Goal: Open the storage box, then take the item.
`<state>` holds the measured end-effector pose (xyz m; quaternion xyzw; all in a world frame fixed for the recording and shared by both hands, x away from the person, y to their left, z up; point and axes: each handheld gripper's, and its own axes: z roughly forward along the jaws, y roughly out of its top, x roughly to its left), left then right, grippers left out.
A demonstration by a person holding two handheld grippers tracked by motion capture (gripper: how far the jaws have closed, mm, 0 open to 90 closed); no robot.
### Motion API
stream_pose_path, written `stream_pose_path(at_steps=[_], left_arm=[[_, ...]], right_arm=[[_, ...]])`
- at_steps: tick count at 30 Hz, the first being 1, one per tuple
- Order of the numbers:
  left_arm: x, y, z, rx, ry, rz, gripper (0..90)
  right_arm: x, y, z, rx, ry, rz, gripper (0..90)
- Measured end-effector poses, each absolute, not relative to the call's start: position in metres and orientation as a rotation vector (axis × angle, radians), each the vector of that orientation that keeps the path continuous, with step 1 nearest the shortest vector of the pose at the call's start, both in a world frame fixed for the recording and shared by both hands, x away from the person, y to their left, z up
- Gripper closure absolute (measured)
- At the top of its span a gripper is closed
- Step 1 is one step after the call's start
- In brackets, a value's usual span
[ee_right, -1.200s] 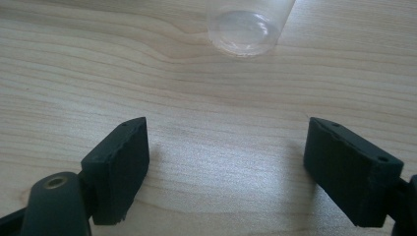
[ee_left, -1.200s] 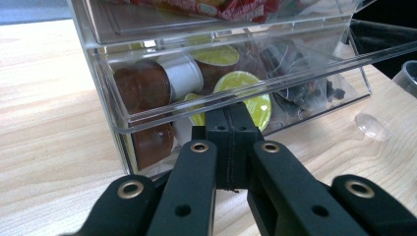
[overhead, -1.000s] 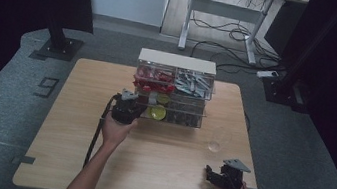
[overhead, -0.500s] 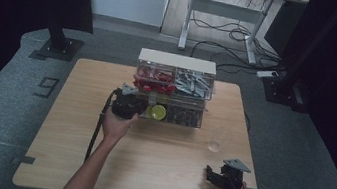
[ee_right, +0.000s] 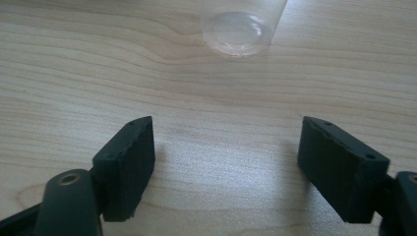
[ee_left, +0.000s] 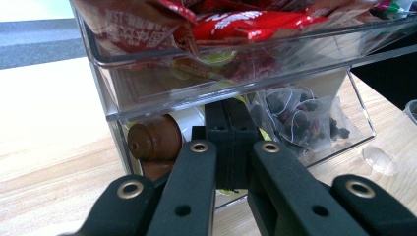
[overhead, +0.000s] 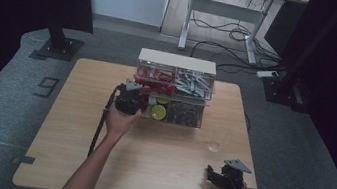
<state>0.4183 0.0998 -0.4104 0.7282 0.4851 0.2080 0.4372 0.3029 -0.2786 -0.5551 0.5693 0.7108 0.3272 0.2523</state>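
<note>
A clear two-tier drawer organizer (overhead: 173,82) stands at the table's far middle. Its upper drawer holds red snack packets (ee_left: 236,22). The lower one holds brown capsules (ee_left: 152,140), mesh tea bags (ee_left: 300,115) and a yellow-green round thing (overhead: 157,112). My left gripper (overhead: 140,101) is shut, with its tips (ee_left: 231,123) pushed against the lower drawer's front, under the upper drawer's lip. I see nothing between its jaws. My right gripper (overhead: 212,174) rests near the front right edge. It is open (ee_right: 226,164) over bare wood with nothing between its jaws, which have just been closing a little.
A small clear cup (overhead: 214,139) stands on the wooden table (overhead: 74,136) just ahead of the right gripper, and its base (ee_right: 241,24) is close in the right gripper view. A cable trails from the left gripper along the forearm. Desk legs and cables lie on the floor behind.
My left hand has crept slightly toward the organizer. The right hand has stayed where it was.
</note>
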Motion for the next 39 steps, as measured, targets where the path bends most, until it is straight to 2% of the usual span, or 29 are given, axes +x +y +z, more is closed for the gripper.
stream_pose_path(at_steps=[8,22,39], left_arm=[[0.419,0.099,-0.411,1.810,1.204,0.511,90.0],[0.419,0.099,-0.411,1.804,1.193,0.492,90.0],[0.420,0.095,-0.409,1.814,1.178,0.492,90.0]], right_arm=[[0.296,-0.275,-0.553,1.527,1.929,0.905,28.5],[0.283,-0.257,-0.521,1.406,1.924,1.097,41.2],[0.304,-0.238,-0.491,1.323,1.947,1.224,48.3]])
